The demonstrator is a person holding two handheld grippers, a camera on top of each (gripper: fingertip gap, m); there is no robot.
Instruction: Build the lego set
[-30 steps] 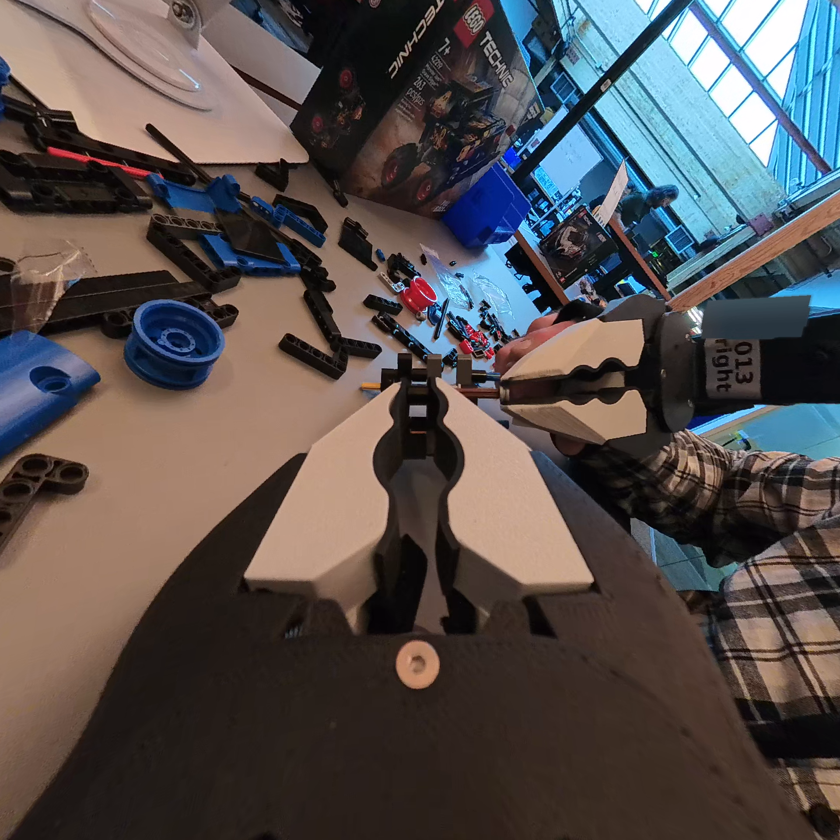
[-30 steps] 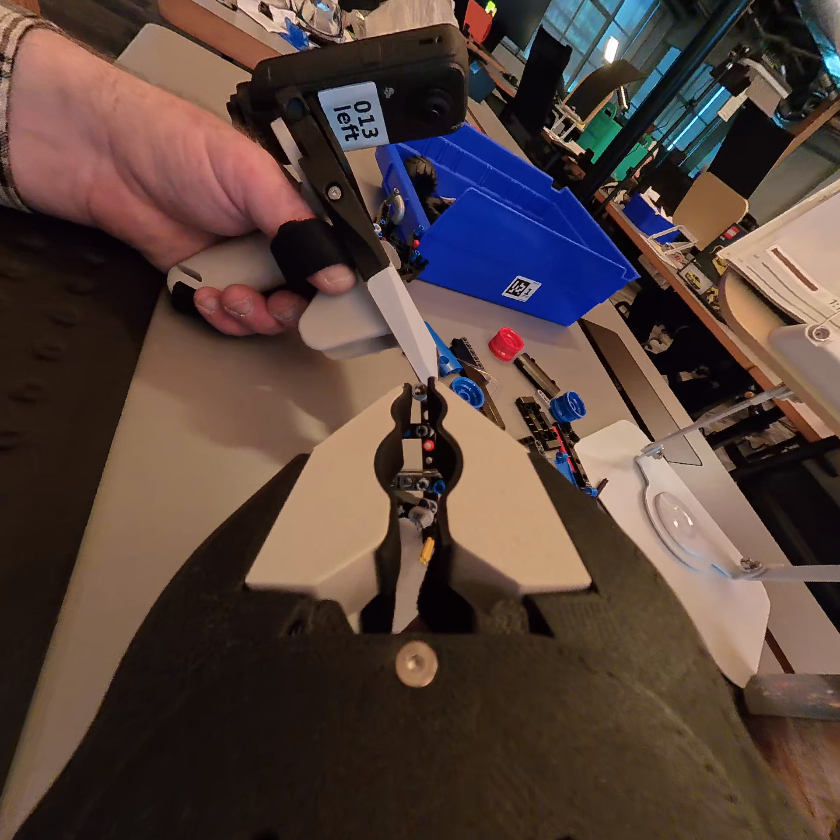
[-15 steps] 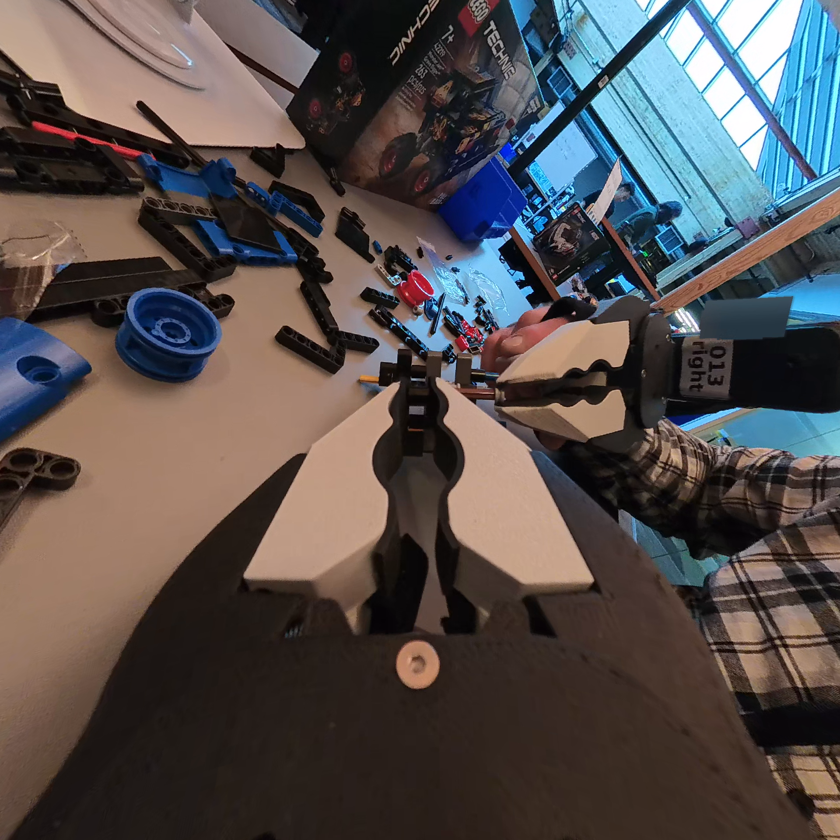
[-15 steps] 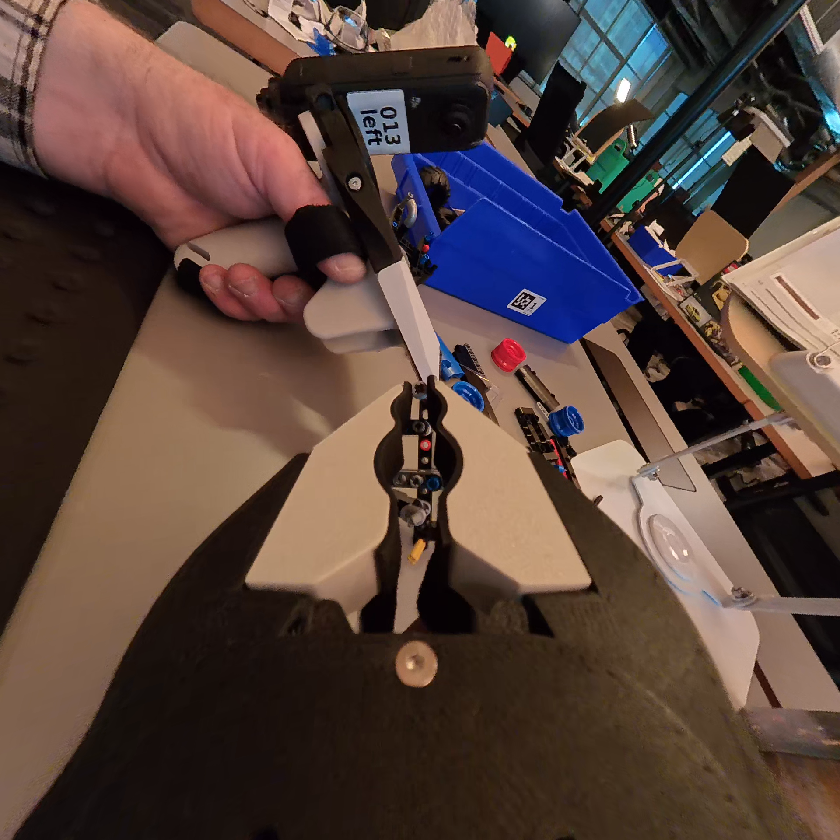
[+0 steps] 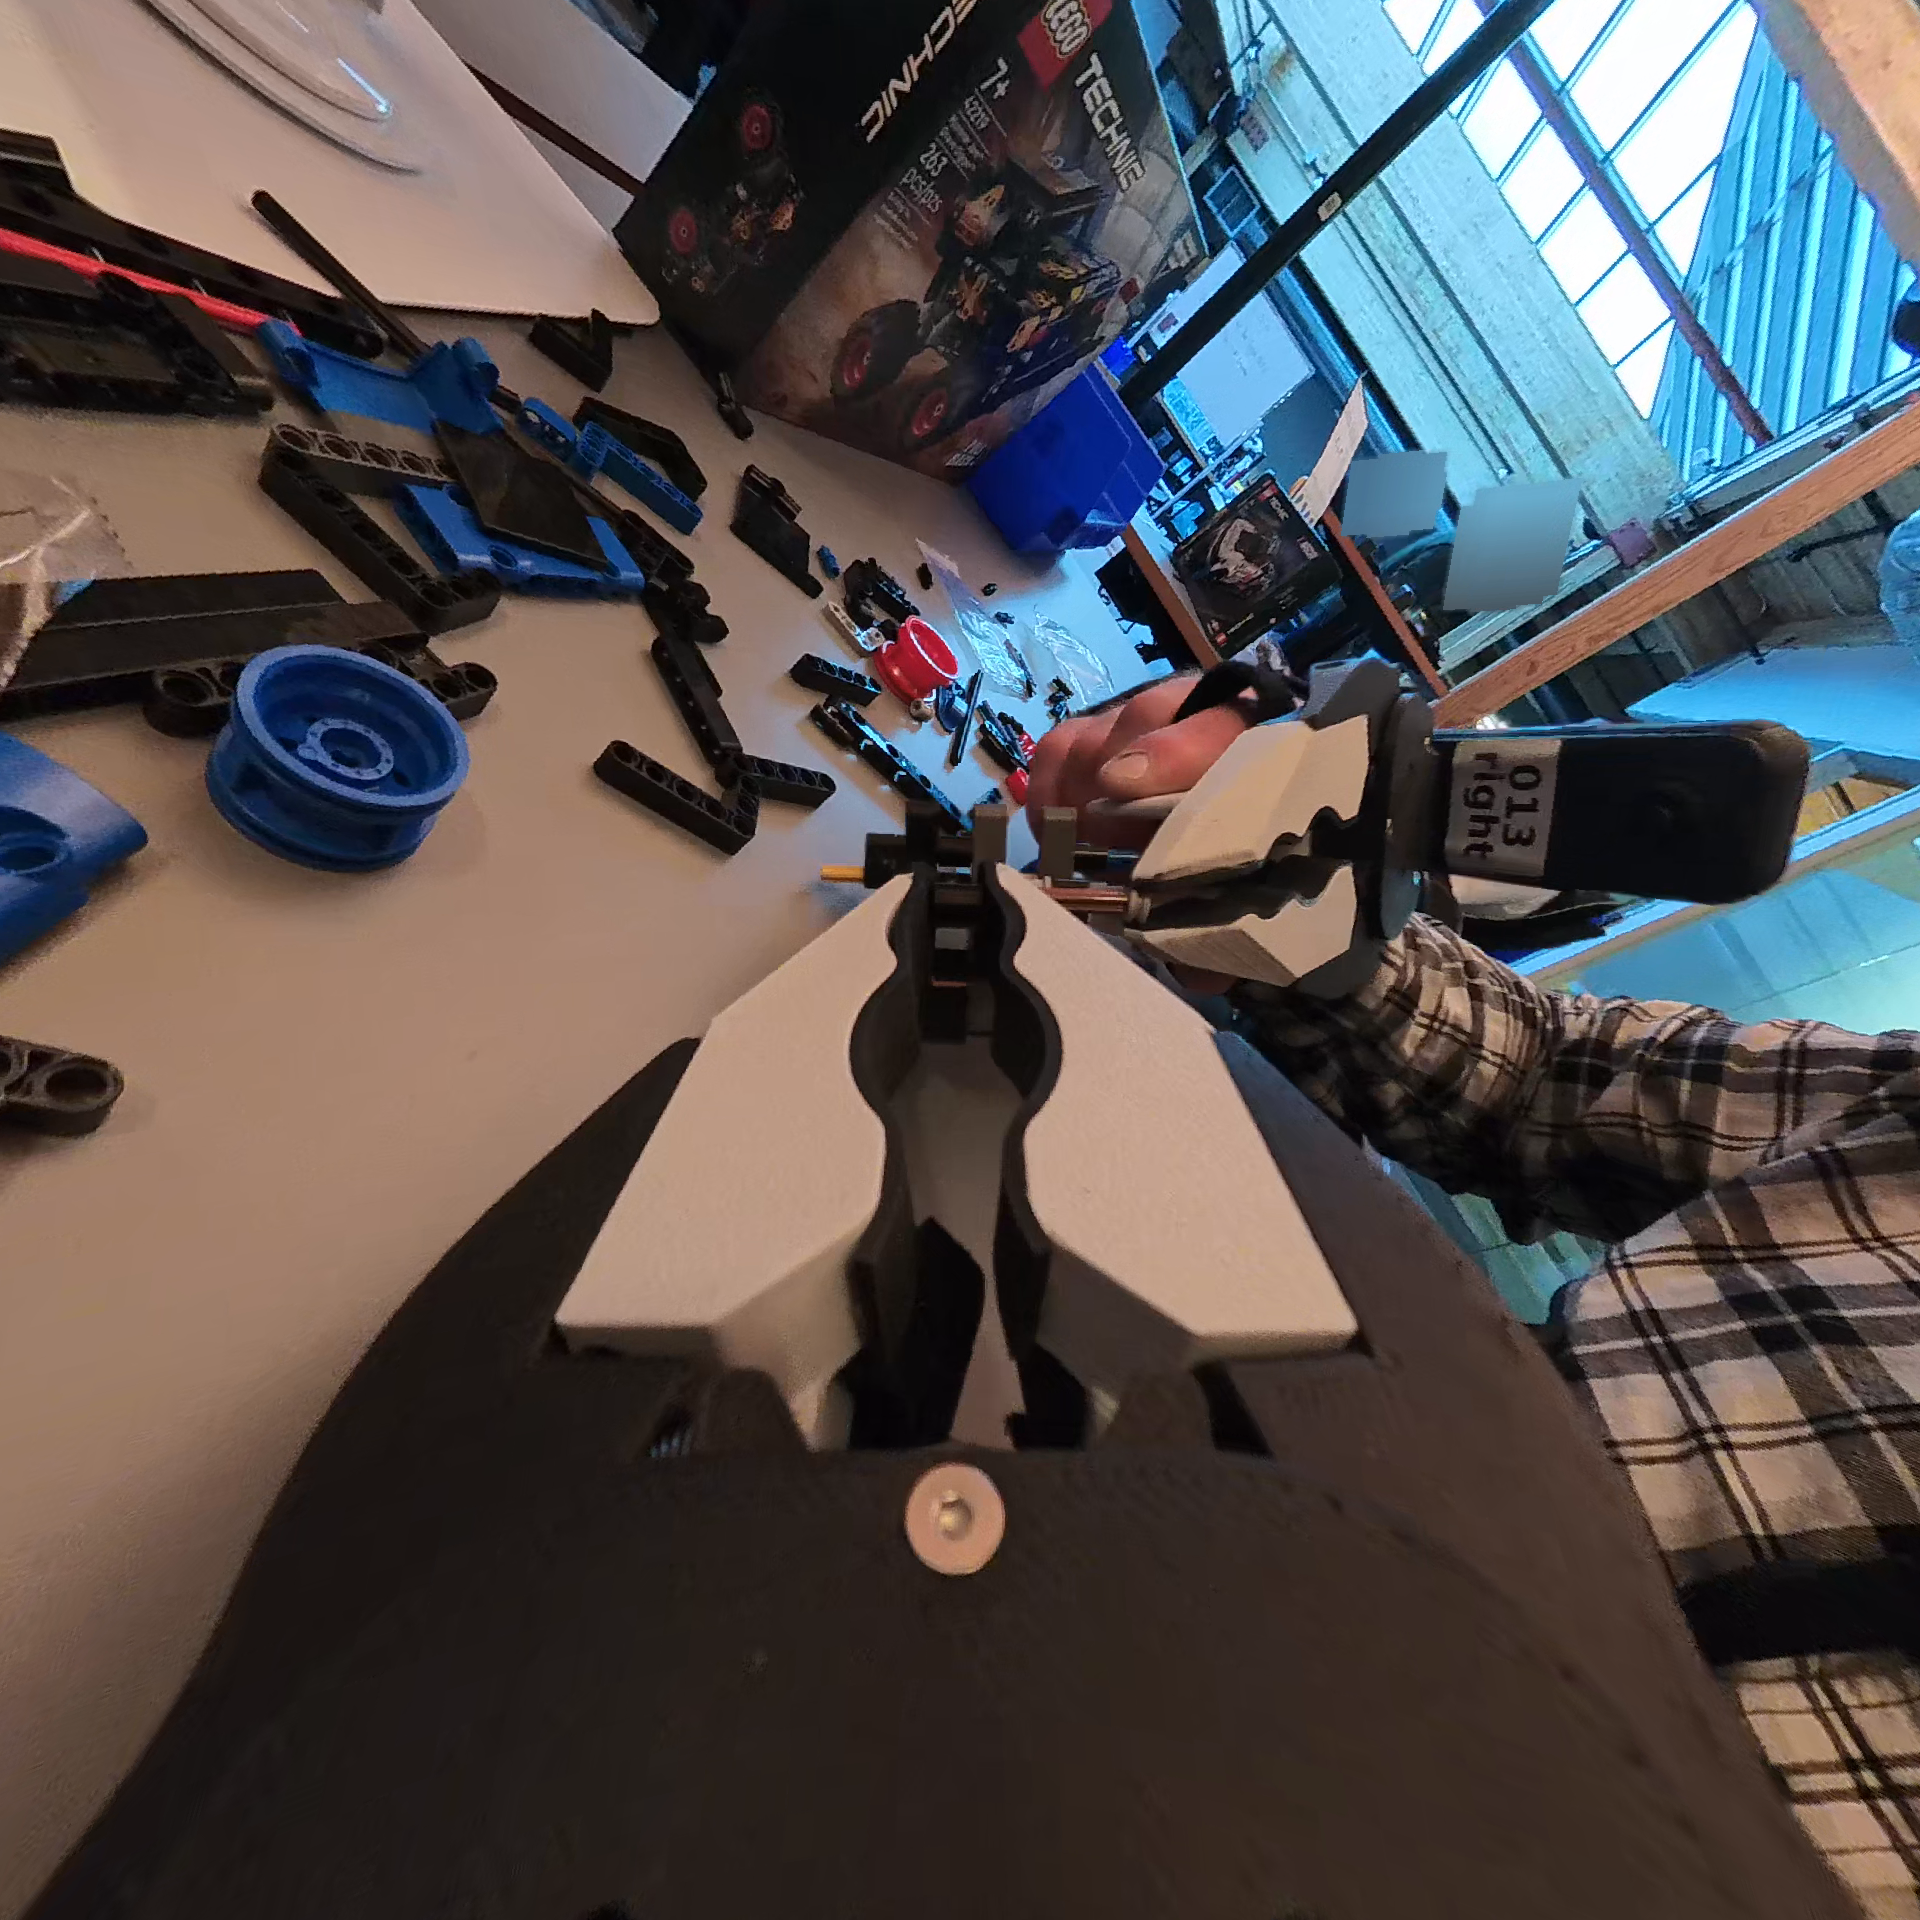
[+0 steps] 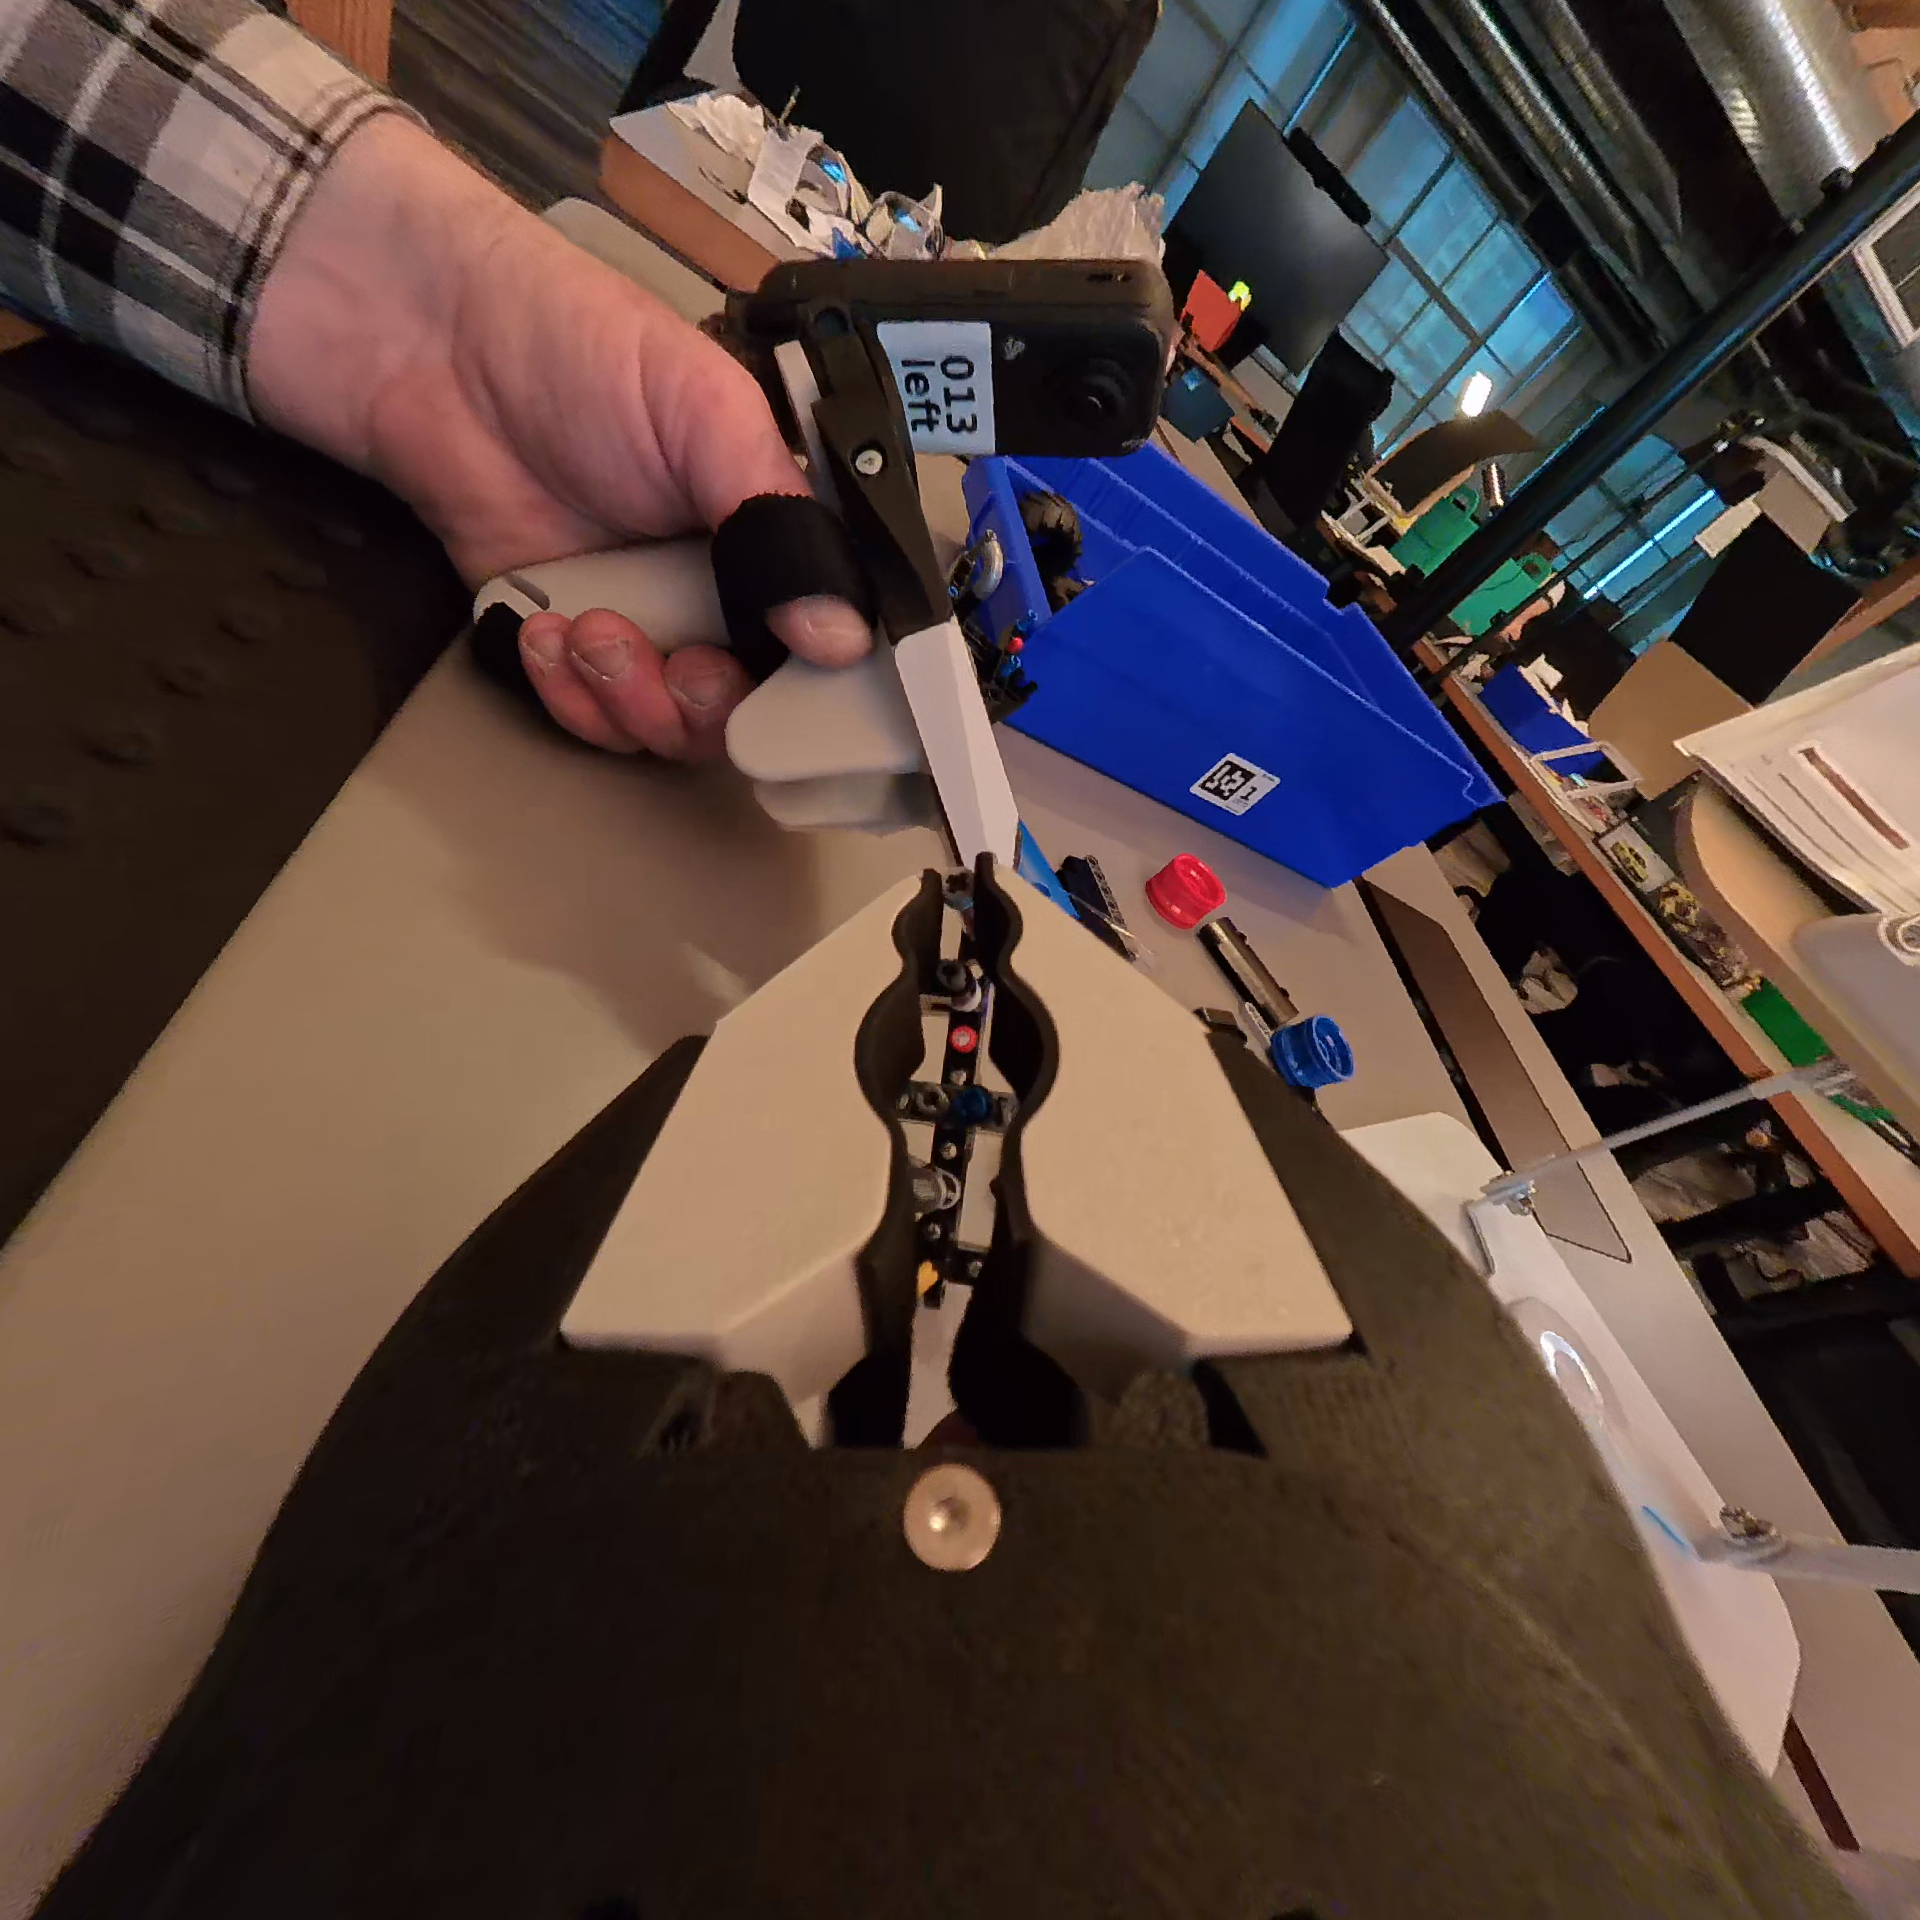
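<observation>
My left gripper (image 5: 954,883) is shut on a small black and grey lego assembly (image 5: 971,847) with a yellow axle tip sticking out left, held above the table. My right gripper (image 5: 1132,902) comes in from the right and is shut on the brown axle end (image 5: 1081,896) of the same assembly. In the right wrist view my right gripper (image 6: 961,883) is shut, with the thin part and the left gripper's white finger (image 6: 961,743) just beyond its tips. Loose pieces seen through the jaw gap lie on the table below.
Loose black and blue beams, a blue wheel rim (image 5: 332,753) and a red rim (image 5: 914,660) lie across the grey table (image 5: 416,1039). The set's box (image 5: 925,218) stands at the back. A blue bin (image 6: 1226,675), a red rim (image 6: 1184,891) and a blue rim (image 6: 1311,1051) lie beyond. Less than 4 cm separates the two grippers' tips. The blue wheel rim (image 5: 332,753) sits 10 centimetres or so from the ends of my left fingers.
Both grippers stay shut on the assembly. The views have shifted slightly, and the right gripper has tilted a little relative to the left one.
</observation>
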